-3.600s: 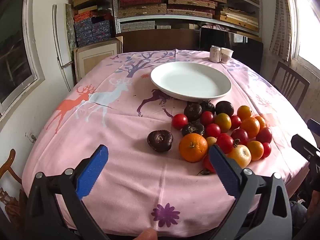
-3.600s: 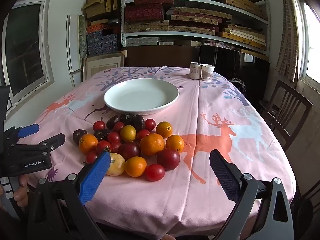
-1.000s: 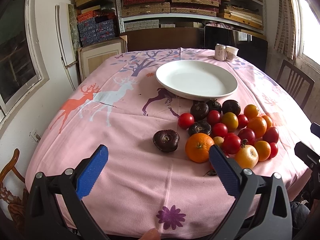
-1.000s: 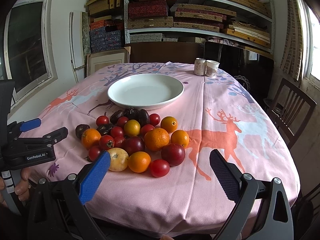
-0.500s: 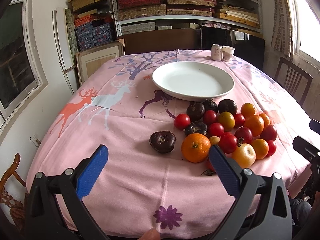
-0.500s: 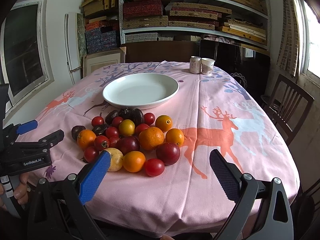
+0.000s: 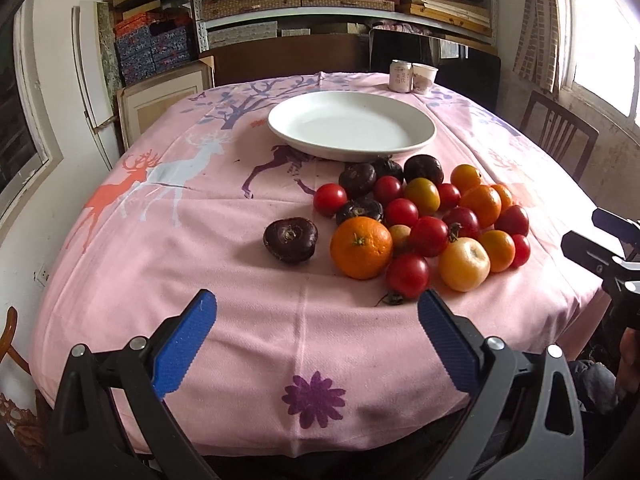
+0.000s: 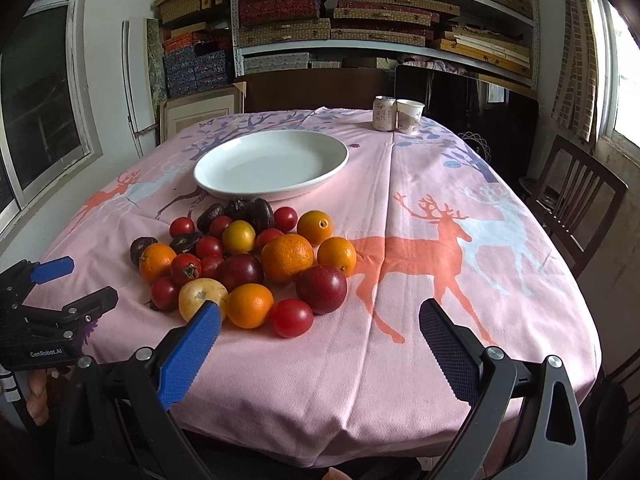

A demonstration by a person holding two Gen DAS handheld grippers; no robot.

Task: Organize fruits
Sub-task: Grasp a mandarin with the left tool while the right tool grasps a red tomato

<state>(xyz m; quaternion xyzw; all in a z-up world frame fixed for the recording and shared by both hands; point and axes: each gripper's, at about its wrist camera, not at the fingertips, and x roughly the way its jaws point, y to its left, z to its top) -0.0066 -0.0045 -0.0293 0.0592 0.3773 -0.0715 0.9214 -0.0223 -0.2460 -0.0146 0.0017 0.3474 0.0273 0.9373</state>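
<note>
A pile of several fruits lies on the pink tablecloth: oranges such as a big one [image 7: 361, 247] [image 8: 287, 257], red tomatoes [image 7: 407, 275] [image 8: 291, 317], dark purple fruits with one apart at the left [image 7: 290, 239], and a yellow fruit [image 7: 464, 264] [image 8: 202, 298]. An empty white plate [image 7: 352, 126] [image 8: 271, 166] sits behind the pile. My left gripper [image 7: 316, 324] is open and empty, in front of the pile near the table's near edge. My right gripper [image 8: 320, 334] is open and empty, just in front of the pile's right side.
A can [image 8: 383, 113] and a paper cup [image 8: 409, 116] stand at the table's far edge. A wooden chair [image 8: 576, 196] stands at the right. Shelves of boxes [image 8: 340, 12] fill the back wall. The left gripper shows at the left of the right wrist view [image 8: 52, 300].
Both grippers have moved a little closer to the fruit pile. Both stay open; no fruit has moved.
</note>
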